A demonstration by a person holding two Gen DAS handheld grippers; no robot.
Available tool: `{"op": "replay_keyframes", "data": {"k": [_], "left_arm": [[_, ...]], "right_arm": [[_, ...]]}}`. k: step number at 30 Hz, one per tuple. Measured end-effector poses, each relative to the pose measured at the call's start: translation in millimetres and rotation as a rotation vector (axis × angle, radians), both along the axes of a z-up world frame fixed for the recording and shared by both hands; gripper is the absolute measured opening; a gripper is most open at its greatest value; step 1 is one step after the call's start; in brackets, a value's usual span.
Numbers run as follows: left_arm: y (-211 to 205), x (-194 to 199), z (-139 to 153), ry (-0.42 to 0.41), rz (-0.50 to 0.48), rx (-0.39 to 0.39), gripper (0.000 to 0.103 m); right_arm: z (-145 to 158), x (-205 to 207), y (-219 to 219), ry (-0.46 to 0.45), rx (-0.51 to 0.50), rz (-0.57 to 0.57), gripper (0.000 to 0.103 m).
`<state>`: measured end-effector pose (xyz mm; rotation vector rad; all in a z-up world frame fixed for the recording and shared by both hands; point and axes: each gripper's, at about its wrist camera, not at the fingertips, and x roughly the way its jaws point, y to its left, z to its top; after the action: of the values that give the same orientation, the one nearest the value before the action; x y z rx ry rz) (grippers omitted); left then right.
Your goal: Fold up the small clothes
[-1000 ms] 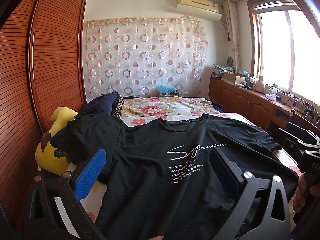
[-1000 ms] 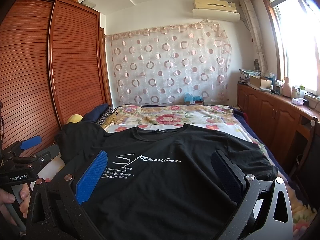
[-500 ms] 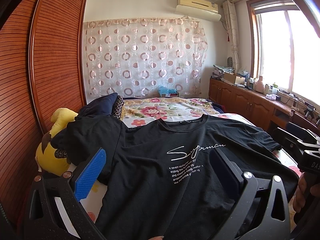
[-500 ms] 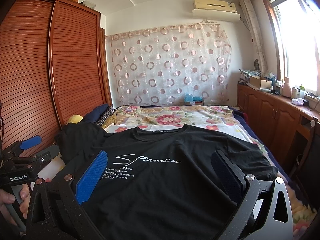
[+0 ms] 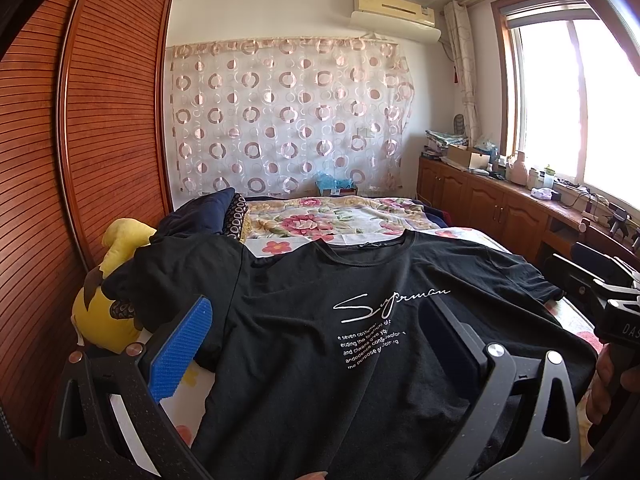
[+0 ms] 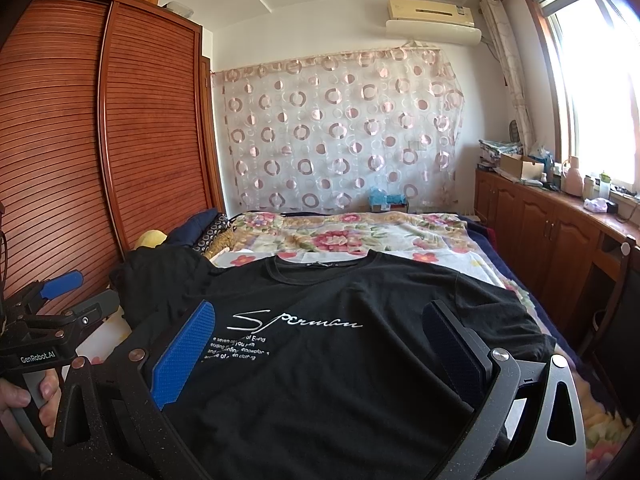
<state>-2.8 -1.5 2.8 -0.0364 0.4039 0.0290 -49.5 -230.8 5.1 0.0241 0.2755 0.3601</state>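
A black T-shirt (image 5: pixel 304 320) with white script print lies flat, front up, on the bed, collar away from me; it also shows in the right wrist view (image 6: pixel 340 320). My left gripper (image 5: pixel 316 332) is open and empty, hovering over the shirt's lower left part. My right gripper (image 6: pixel 320 336) is open and empty over the shirt's lower right part. The left gripper also shows in the right wrist view (image 6: pixel 52 304), held by a hand. The shirt's bottom hem is hidden below both views.
The bed has a floral cover (image 5: pixel 320 220). A yellow plush toy (image 5: pixel 104 300) and dark pillows (image 5: pixel 204 216) lie at the bed's left by the wooden wardrobe (image 5: pixel 80 140). A wooden cabinet with clutter (image 6: pixel 560 216) runs along the right under the window.
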Motion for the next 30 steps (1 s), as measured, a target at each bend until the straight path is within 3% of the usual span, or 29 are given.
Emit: {"op": "replay_keyframes", "data": {"k": [30], "left_arm": [[3.1, -0.6, -0.1, 0.011, -0.003, 0.002, 0.103]], "right_arm": [[-2.9, 6.8, 1.0, 0.014, 0.002, 0.028, 0.103]]}}
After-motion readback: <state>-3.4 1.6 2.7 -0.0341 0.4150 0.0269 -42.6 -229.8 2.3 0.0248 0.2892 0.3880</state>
